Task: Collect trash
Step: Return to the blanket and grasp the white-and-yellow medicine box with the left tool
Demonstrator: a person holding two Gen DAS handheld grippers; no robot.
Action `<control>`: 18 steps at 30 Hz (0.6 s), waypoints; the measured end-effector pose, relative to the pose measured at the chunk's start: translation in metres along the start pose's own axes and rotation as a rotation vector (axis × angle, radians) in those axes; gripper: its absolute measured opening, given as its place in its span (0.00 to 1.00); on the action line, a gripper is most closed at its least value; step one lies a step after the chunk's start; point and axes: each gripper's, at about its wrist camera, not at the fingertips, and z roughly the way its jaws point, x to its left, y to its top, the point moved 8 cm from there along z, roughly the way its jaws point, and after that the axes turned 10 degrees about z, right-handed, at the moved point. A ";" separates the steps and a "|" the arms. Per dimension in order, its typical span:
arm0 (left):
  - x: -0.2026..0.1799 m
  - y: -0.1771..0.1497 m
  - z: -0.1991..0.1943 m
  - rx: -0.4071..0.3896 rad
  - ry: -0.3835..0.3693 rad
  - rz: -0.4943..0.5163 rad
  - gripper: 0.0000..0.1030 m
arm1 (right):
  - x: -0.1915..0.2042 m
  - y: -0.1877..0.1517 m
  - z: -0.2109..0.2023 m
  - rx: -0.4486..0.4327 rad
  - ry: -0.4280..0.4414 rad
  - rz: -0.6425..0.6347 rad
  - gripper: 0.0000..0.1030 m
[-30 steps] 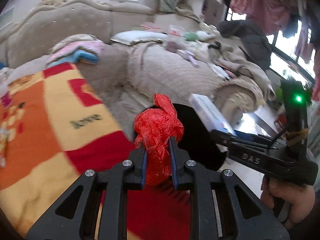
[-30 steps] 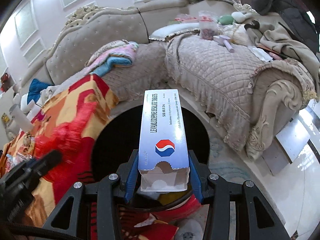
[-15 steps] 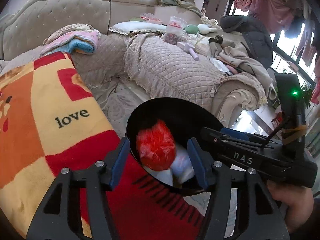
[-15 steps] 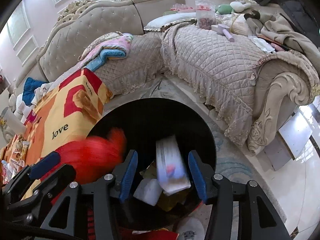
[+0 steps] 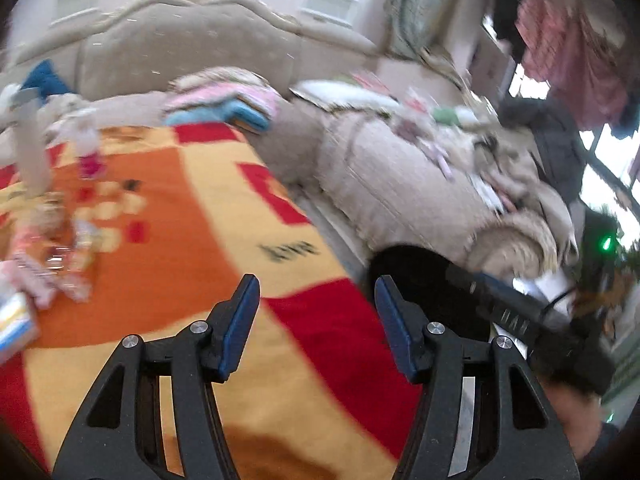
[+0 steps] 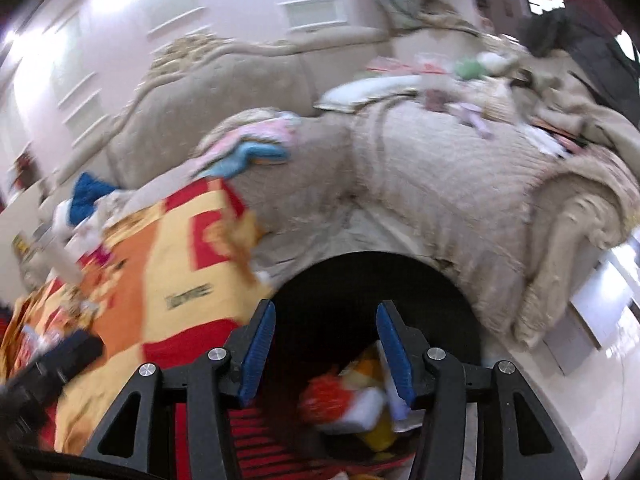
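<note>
Now both tools, left tool [image 5: 314, 312] and right tool [image 6: 326, 340], stand apart and empty; red bag [image 6: 324, 398] lies in the black bin [image 6: 460, 300]. Best swing left toward wrappers [image 5: 48, 256] on the blanket [image 5: 180, 240], approaching low.

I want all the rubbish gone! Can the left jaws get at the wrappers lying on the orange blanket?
Probably yes. The left gripper is open and empty, and the wrappers lie uncovered on the blanket, off to its left with nothing in between.

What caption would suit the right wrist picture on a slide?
Open, empty right claw above a black trash bin holding red and white litter, beside a beige sofa.
</note>
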 end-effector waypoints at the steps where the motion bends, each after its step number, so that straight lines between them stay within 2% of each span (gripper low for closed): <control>1: 0.017 0.002 -0.014 -0.012 0.032 -0.009 0.57 | 0.013 -0.004 0.000 0.004 0.021 -0.022 0.49; 4: 0.058 0.002 -0.045 -0.029 0.105 0.025 0.58 | 0.054 -0.020 0.001 0.017 0.087 -0.122 0.49; 6: 0.096 -0.006 -0.067 -0.025 0.153 0.050 0.65 | 0.081 -0.031 0.000 0.018 0.108 -0.202 0.49; 10: 0.183 -0.051 -0.104 0.038 0.262 0.064 0.67 | 0.116 -0.050 0.001 0.046 0.184 -0.283 0.49; 14: 0.249 -0.097 -0.115 0.126 0.285 0.003 0.67 | 0.125 -0.062 0.008 0.074 0.191 -0.316 0.49; 16: 0.262 -0.109 -0.115 0.147 0.283 -0.014 0.67 | 0.125 -0.063 0.013 0.083 0.191 -0.313 0.49; 18: 0.268 -0.112 -0.110 0.152 0.250 -0.017 0.67 | 0.127 -0.066 0.015 0.089 0.192 -0.306 0.49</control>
